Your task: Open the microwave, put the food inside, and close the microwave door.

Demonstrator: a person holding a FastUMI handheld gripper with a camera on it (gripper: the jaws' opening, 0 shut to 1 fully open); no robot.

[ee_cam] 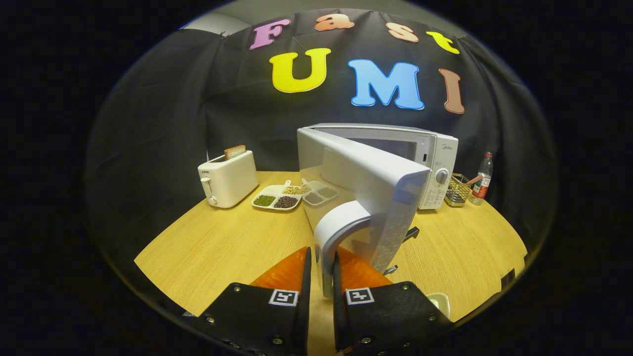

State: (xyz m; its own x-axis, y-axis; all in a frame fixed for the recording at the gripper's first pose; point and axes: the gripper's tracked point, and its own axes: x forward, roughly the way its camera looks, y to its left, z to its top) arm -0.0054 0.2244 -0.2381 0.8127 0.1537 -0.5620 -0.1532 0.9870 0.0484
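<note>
A white microwave (435, 148) stands on the wooden table (222, 242), with its door (366, 188) swung partly open toward me. The door's curved white handle (336, 232) runs down between my two fingers. My gripper (321, 277) is shut on that handle, one orange-backed finger (302, 272) pressing from each side. A sliver of the dim oven cavity shows behind the door's top edge. A pale rounded object (441, 301), perhaps a dish, peeks out beside the right finger mount; what it holds is hidden.
Beyond the fingers to the left stand a white toaster (228, 178) with a bread slice and a divided tray of beans (277, 198). Right of the microwave are a wire basket (457, 190) and a plastic bottle (482, 179). Bare table lies left of the door.
</note>
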